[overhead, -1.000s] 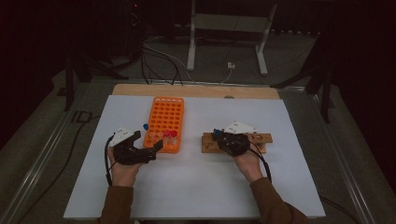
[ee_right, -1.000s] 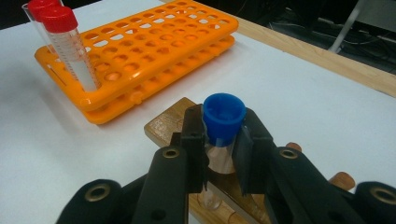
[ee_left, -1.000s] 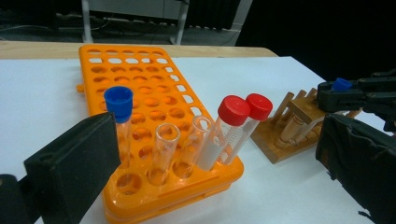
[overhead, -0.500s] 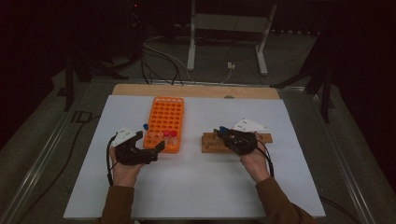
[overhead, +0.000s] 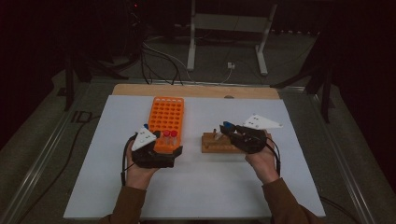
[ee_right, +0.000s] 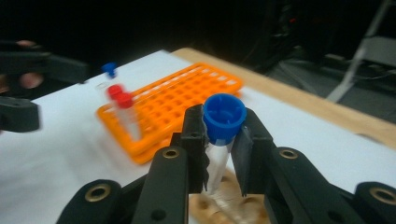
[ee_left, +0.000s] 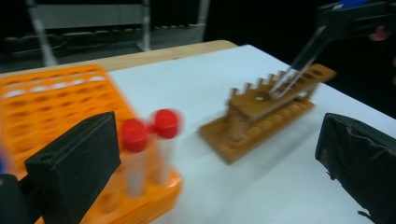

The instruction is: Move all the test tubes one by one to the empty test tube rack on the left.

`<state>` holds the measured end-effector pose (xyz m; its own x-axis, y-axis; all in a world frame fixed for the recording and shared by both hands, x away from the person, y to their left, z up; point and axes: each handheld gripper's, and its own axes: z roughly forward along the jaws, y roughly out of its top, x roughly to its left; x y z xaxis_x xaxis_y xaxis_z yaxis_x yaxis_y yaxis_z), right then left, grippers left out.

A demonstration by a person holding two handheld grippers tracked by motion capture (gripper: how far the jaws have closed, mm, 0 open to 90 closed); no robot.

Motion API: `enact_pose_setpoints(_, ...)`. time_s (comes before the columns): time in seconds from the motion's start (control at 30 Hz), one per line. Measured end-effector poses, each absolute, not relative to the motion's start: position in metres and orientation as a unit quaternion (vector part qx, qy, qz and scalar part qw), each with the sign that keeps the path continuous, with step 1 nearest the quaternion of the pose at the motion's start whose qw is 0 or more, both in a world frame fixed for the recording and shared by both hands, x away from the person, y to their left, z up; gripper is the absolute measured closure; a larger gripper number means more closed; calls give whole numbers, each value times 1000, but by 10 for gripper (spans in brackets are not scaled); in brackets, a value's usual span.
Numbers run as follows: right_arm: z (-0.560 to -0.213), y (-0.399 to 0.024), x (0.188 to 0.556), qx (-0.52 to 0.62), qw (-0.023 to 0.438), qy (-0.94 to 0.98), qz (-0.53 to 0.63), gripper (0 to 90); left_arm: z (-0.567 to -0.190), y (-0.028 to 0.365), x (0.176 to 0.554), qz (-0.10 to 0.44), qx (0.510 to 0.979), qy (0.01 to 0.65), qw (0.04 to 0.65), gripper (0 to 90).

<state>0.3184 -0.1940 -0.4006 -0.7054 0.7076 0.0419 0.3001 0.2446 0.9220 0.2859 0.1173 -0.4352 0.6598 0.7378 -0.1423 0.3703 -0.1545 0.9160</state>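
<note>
- Two racks share the white worktop (overhead: 280, 186): an orange rack (overhead: 167, 122) left of the middle, reaching toward the far edge, and a smaller wooden rack (overhead: 219, 143) to its right.
- Judging by what sits where, the job moves capped tubes from the wooden rack to the orange one; two red-capped tubes (ee_left: 149, 140) already stand at the orange rack's near end, with a small blue cap (ee_right: 109, 68) beyond them.
- Right gripper (ee_right: 219, 149): its fingers are clenched on a blue-capped tube (ee_right: 224, 116), held just above the wooden rack, so this one is lifted out but not yet delivered.
- Left gripper (ee_left: 210, 154): fingers released, spread wide and grasping nothing, by the orange rack's near end.
- Most orange holes are unfilled.
</note>
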Motion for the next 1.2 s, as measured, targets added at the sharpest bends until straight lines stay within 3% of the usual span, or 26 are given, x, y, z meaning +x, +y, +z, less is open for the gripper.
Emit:
enact_pose_setpoints(0.17, -407, -174, 310, 306, 162, 784, 515, 763, -437, 90, 281, 154, 765, 339, 525, 5)
enact_pose_setpoints(0.3, -410, -159, 303, 289, 126, 790, 526, 762, -441, 75, 277, 165, 778, 325, 512, 81)
enact_pose_setpoints(0.57, -408, -140, 291, 261, 93, 801, 531, 761, -442, 68, 271, 154, 787, 286, 525, 607)
enact_pose_setpoints(0.67, -410, -138, 291, 259, 89, 803, 529, 761, -441, 70, 270, 146, 788, 277, 530, 736)
enact_pose_setpoints(0.73, -411, -139, 291, 260, 86, 803, 529, 753, -442, 70, 270, 146, 793, 269, 527, 759)
enact_pose_setpoints(0.9, -410, -148, 293, 263, 84, 792, 545, 500, -441, 75, 272, 160, 788, 280, 524, 771)
enact_pose_setpoints(1.0, -408, -158, 294, 280, 108, 781, 548, 345, -439, 83, 274, 171, 781, 291, 526, 772)
enact_pose_setpoints(1.2, -413, -179, 297, 317, 166, 775, 521, 170, -431, 109, 278, 198, 757, 319, 534, 772)
